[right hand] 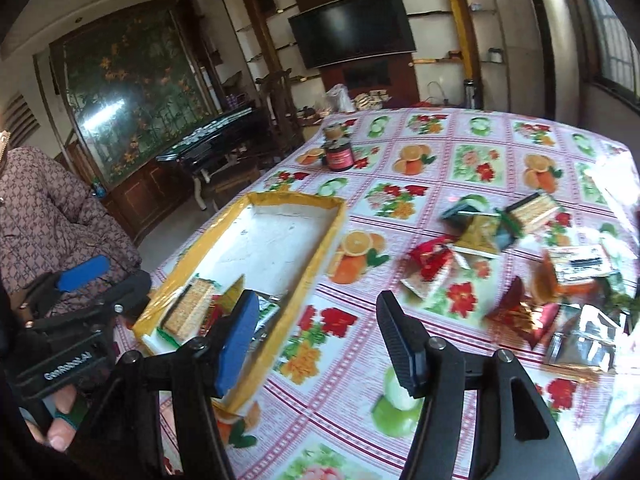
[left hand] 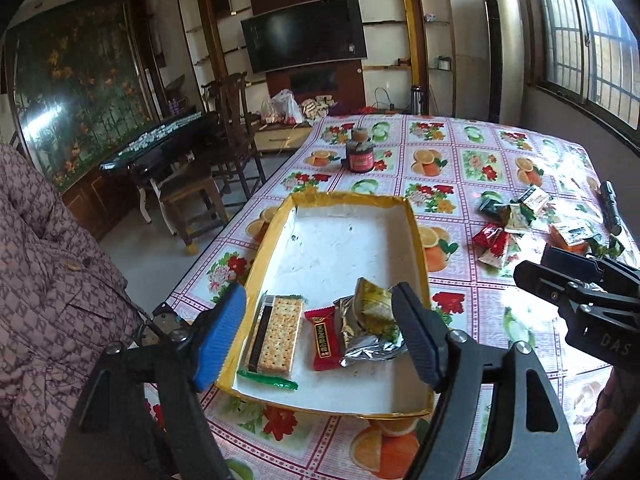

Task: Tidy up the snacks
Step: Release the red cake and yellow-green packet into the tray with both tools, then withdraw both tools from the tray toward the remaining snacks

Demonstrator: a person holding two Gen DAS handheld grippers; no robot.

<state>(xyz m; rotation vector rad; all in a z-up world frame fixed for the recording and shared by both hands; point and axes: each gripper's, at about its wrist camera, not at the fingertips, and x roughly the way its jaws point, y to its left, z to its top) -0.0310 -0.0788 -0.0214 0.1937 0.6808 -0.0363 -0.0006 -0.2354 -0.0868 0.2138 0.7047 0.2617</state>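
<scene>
Left wrist view shows the left gripper [left hand: 316, 332] hanging over the near end of a shallow yellow-edged box [left hand: 416, 216], its fingers [left hand: 222, 338] apart with nothing pinched between them. Inside the box lie a cracker pack [left hand: 278, 334], a small red packet [left hand: 322, 338] and a crumpled silver-and-green wrapper [left hand: 366, 320]. From the right wrist view, the right gripper [right hand: 316, 344] sits just right of the box above the flowered worktop [right hand: 440, 140], fingers apart and empty. A loose pile of snacks [right hand: 500, 264] is scattered farther right. A dark jar [left hand: 360, 154] stands beyond the box.
</scene>
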